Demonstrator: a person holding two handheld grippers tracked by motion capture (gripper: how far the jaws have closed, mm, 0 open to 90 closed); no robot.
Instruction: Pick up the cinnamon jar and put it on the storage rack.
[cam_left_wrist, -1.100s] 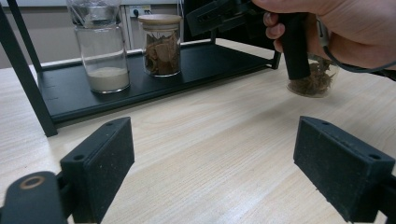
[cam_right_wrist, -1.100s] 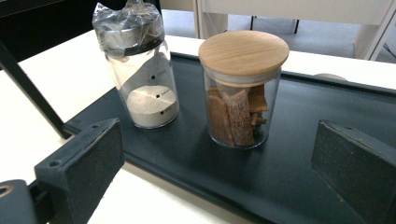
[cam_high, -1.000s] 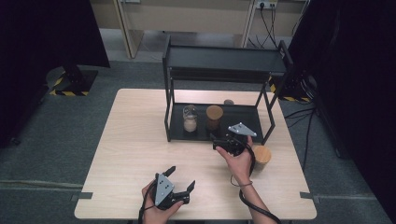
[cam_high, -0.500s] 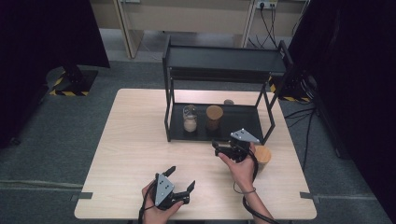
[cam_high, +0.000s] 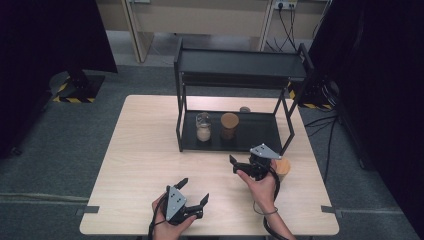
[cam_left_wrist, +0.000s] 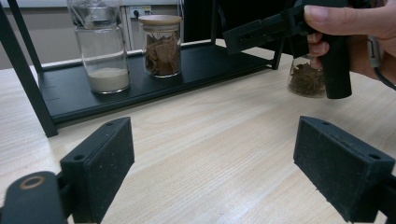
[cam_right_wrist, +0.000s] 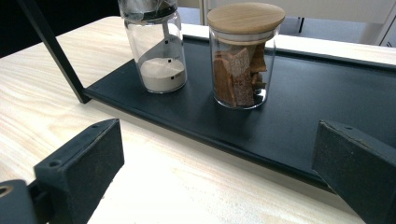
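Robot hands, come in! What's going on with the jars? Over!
Left gripper open, low over table. Right gripper open, facing rack's lower shelf. Wood-lidded jar and powder jar on shelf; third jar beside right hand. Path clear.

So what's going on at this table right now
A person holds a gripper in each hand at a wooden table. The right gripper is open and empty, in front of a black rack, beside a small jar with a wooden lid standing on the table. On the rack's bottom shelf stand a jar of white powder and a jar of brown pieces. The left gripper, also open and empty, sits near the table's front edge.
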